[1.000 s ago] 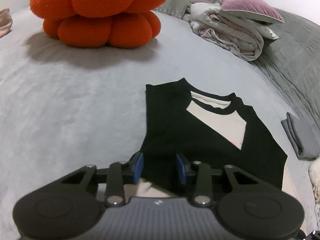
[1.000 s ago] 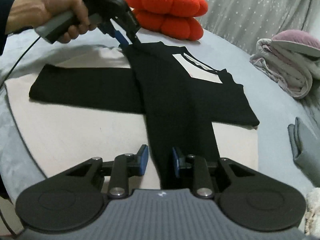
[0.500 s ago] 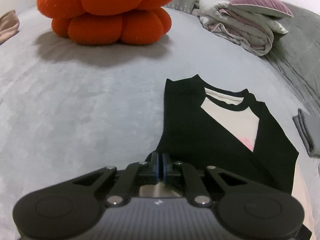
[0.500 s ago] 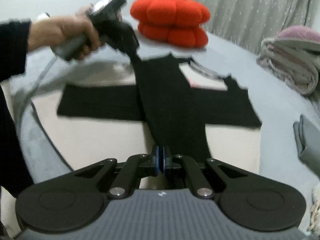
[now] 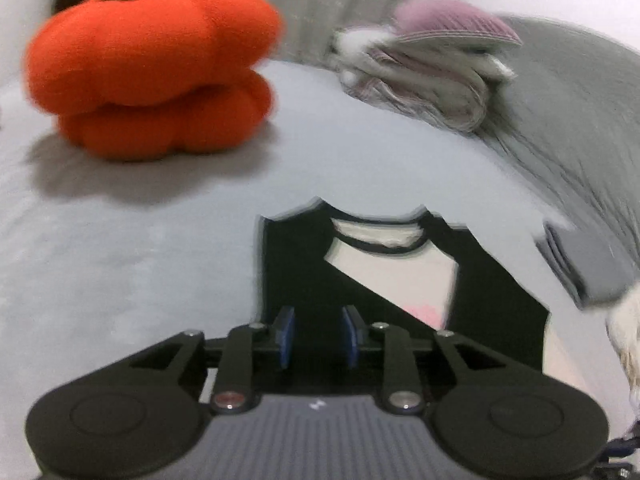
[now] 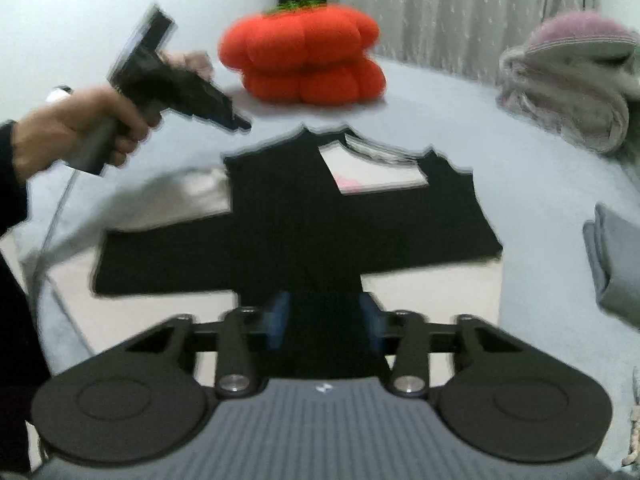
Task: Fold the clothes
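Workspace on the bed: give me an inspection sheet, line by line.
Surface: grey bedspread, lightly wrinkled.
Job's things: black and cream shirt lying flat, sleeves folded across the body.
Clutter: orange pumpkin cushion; bundled bedding with purple pillow; folded grey cloth.
Grippers: left gripper and right gripper have both just been opening; jaws apart over the shirt, pads not pressing on it.
Cables: one cable hanging below the hand.
Surroundings: pale curtain behind; frames blurred.

One shirt [image 6: 296, 216], one orange cushion [image 6: 304, 60], two tongs [image 5: 316, 338] [image 6: 325, 320], one folded grey cloth [image 6: 616, 264].
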Demonstrator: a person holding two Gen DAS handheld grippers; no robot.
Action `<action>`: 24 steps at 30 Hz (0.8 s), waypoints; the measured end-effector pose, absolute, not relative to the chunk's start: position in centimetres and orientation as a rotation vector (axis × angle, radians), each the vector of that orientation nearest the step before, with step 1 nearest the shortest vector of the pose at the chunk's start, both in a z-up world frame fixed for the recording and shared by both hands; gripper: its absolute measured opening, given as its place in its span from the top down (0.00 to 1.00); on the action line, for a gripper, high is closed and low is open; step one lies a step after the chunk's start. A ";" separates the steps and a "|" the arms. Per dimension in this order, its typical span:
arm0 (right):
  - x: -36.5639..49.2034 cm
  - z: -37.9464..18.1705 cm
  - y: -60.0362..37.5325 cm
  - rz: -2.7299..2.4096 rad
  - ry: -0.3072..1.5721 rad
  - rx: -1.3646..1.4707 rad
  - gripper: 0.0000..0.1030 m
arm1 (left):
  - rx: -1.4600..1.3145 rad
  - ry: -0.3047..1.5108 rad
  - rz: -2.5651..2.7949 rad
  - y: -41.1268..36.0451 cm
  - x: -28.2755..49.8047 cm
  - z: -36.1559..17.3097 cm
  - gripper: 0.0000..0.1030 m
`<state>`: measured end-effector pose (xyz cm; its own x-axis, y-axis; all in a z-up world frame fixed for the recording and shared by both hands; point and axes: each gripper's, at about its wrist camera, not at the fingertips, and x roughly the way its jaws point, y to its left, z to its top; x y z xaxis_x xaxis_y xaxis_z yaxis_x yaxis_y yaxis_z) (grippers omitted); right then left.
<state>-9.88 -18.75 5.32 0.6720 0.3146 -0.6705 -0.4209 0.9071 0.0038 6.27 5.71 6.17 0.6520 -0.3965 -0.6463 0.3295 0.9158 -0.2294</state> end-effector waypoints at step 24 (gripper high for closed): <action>-16.0 4.9 -22.9 0.299 0.747 -0.146 0.78 | 0.048 0.778 -0.452 2.4 3.5 5.2 0.67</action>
